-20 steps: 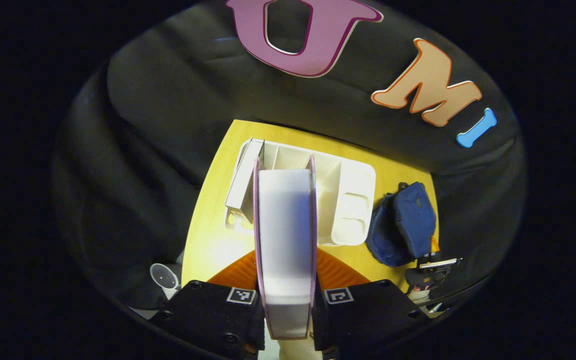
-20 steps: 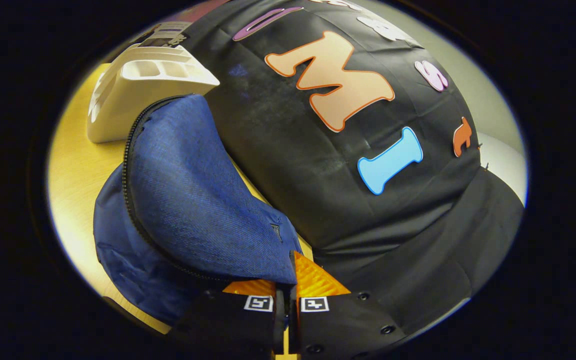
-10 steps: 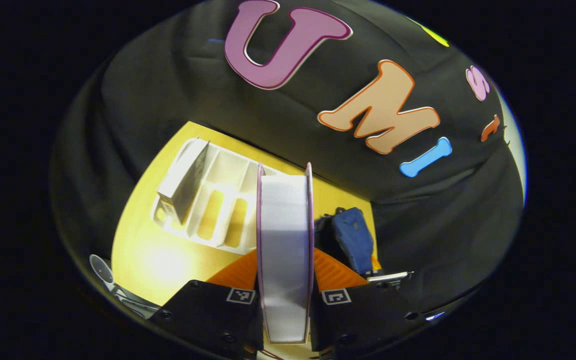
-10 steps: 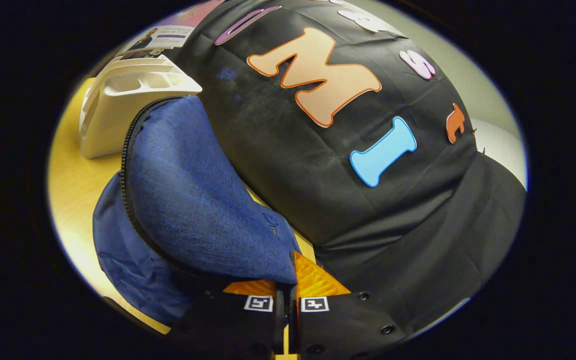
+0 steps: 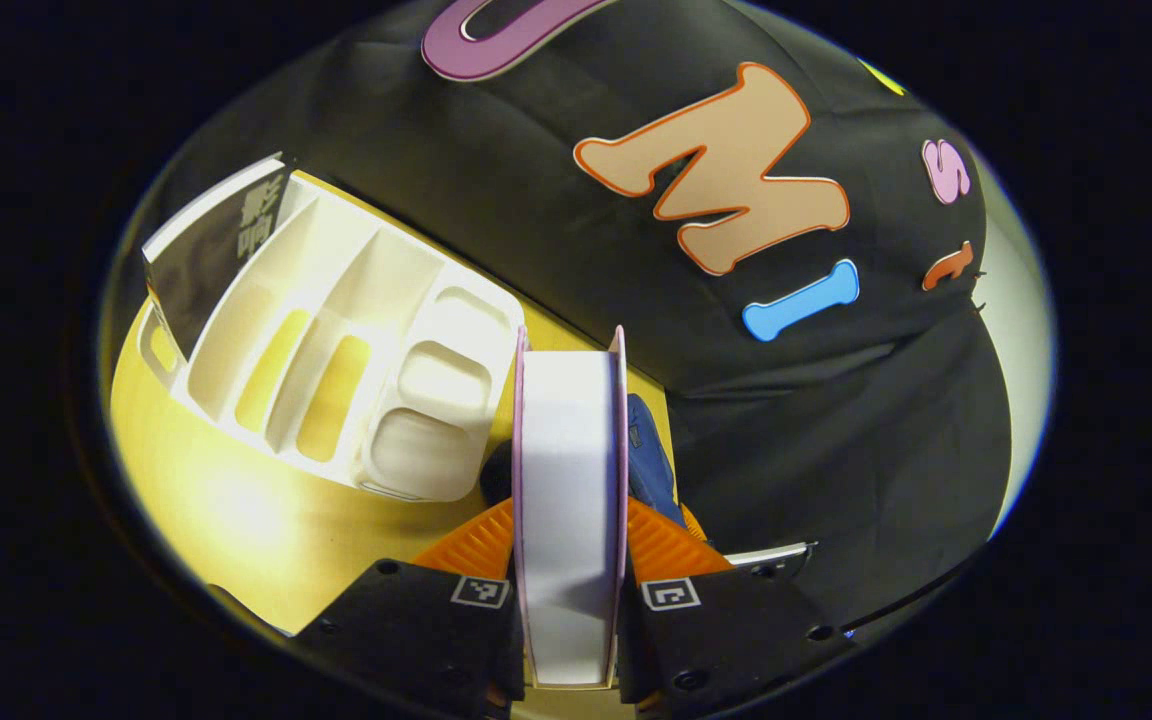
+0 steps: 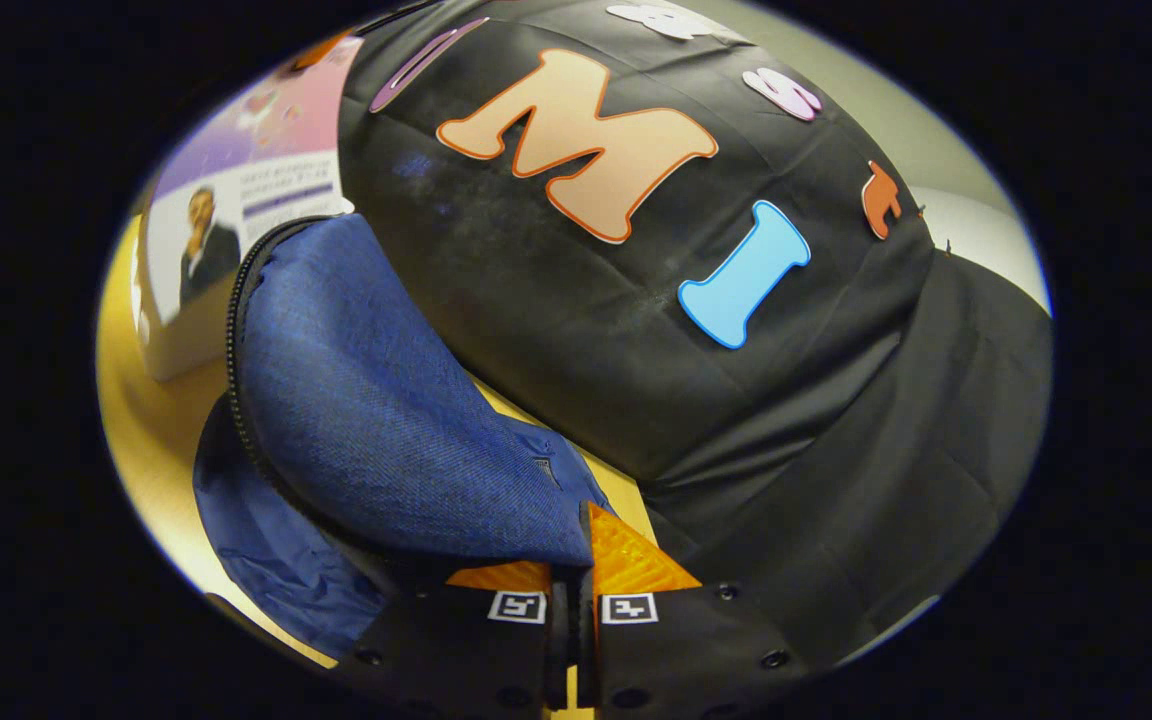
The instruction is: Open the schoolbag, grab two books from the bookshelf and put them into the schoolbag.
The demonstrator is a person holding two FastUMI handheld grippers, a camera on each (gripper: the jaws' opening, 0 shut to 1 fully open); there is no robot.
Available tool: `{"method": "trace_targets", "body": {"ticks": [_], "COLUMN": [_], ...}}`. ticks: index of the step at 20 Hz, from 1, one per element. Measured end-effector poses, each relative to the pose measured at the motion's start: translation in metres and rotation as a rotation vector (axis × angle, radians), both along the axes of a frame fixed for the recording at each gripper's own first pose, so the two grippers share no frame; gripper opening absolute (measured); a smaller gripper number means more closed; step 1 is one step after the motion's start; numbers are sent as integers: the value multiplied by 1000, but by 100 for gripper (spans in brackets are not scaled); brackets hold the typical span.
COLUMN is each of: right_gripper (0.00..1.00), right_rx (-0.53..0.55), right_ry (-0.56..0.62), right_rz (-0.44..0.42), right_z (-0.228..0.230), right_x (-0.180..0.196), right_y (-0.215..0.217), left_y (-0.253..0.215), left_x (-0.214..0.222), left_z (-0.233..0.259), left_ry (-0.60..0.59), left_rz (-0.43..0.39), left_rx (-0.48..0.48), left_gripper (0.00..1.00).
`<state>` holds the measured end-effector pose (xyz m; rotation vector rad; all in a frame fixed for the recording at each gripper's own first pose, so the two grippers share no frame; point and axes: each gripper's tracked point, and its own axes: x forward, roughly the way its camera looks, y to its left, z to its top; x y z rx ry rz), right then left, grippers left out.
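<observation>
My left gripper point(image 5: 569, 535) is shut on a thick book point(image 5: 568, 470) with pink covers, held upright with its white page edge toward the camera. Just behind the book, part of the blue schoolbag point(image 5: 648, 455) peeks out. In the right gripper view, my right gripper point(image 6: 573, 572) is shut on the edge of the schoolbag's flap point(image 6: 366, 400) and holds it lifted, with the zip running along its left rim. The held book's printed cover point(image 6: 246, 200) looms at the upper left, above the bag. A second book point(image 5: 211, 245) leans in the white bookshelf point(image 5: 336, 360).
The bookshelf lies on a yellow table point(image 5: 236, 520), left of the bag, with several open compartments. The black booth cloth point(image 6: 786, 420) hangs close behind the bag and shelf. A small piece of the other gripper point(image 5: 771, 555) shows at the lower right of the left gripper view.
My left gripper has carried the pink book rightward and closer to the schoolbag; its cover now looms large in the right gripper view. The right gripper still holds the flap up.
</observation>
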<state>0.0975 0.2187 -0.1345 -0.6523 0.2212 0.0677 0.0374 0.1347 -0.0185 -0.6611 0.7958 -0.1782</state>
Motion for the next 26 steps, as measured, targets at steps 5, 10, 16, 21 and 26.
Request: {"method": "trace_targets", "body": {"ticks": [5,10,16,21,26], "right_gripper": [6,6,6,5,7], "right_rx": [54,78,96,102,130], "right_ry": [13,29,22,22,22], "right_rz": [1,6,10,13,-2], "right_z": [0,4,9,11,12], "right_x": [2,5,6,10,15], "right_y": [-1,-5,-4,-5,-10], "left_y": [-35,-88,-139,-158,-155], "left_x": [28,49,95,119,143], "left_z": [-51,-102,-149,-180,-196], "left_ry": [-4,-2,-95,-96,-132], "left_rz": [11,-27,-23,62,124], "left_rx": [-5,-90,-116,-255,-325], "left_gripper": [34,34,34,35,35]}}
